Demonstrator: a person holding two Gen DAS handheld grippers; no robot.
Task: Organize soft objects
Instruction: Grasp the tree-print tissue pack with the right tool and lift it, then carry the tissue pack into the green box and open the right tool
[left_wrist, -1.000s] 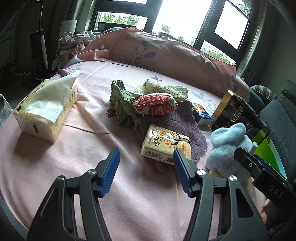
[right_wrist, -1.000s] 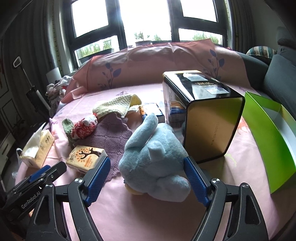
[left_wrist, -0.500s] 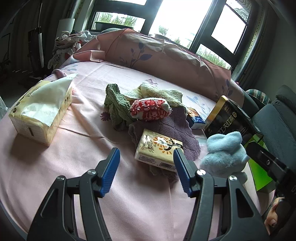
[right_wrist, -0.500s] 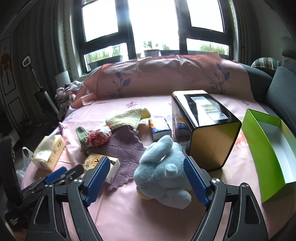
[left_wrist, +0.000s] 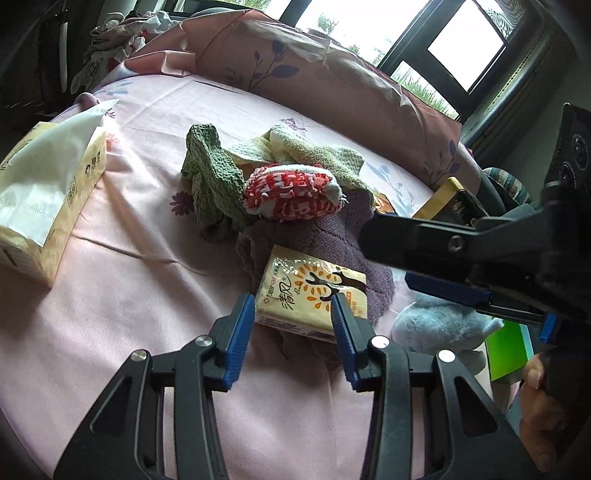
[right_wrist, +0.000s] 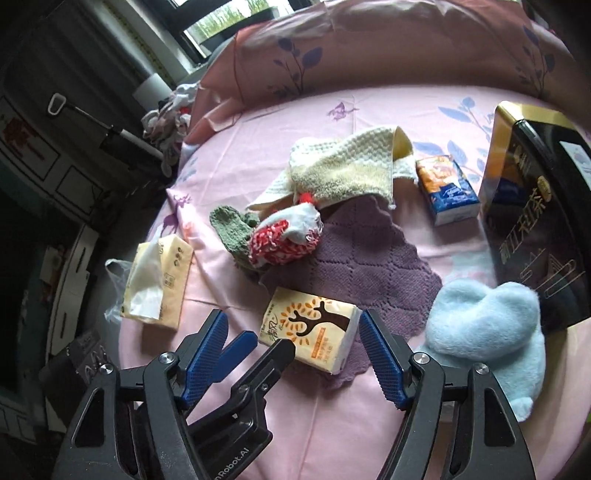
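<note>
The soft tissue pack (right_wrist: 310, 330) printed with a brown tree lies near the front edge of the bed (right_wrist: 280, 122), its far end resting on the purple knitted cloth (right_wrist: 364, 258). Both claws crowd toward it. The left claw (left_wrist: 293, 325) has just been narrowing its jaws, which stand on either side of the pack's near end, though I can't make out the pads actually pressing it, so I'd call it released. The right claw (right_wrist: 293, 350) has been closing a little too, but its jaws stand wide apart and hold nothing; in its own view the pack sits between its blue pads (right_wrist: 380, 360), with the left claw's tips poking in from below. That is the first risk: two tools converging on one small pack could knock together, or one could shove the pack away from the other. A grip taken only on the near corner may crumple the wrapper and let the pack droop or slide out. The jaws could also snag the purple cloth underneath and drag it along, tugging the red-and-white knitted piece (right_wrist: 282, 240) and the green cloth (right_wrist: 231, 229) lying on its far side. The pale blue plush toy (right_wrist: 484, 321), just beside the cloth toward the bed's right edge, might be bumped by the right claw's outer finger.
</note>
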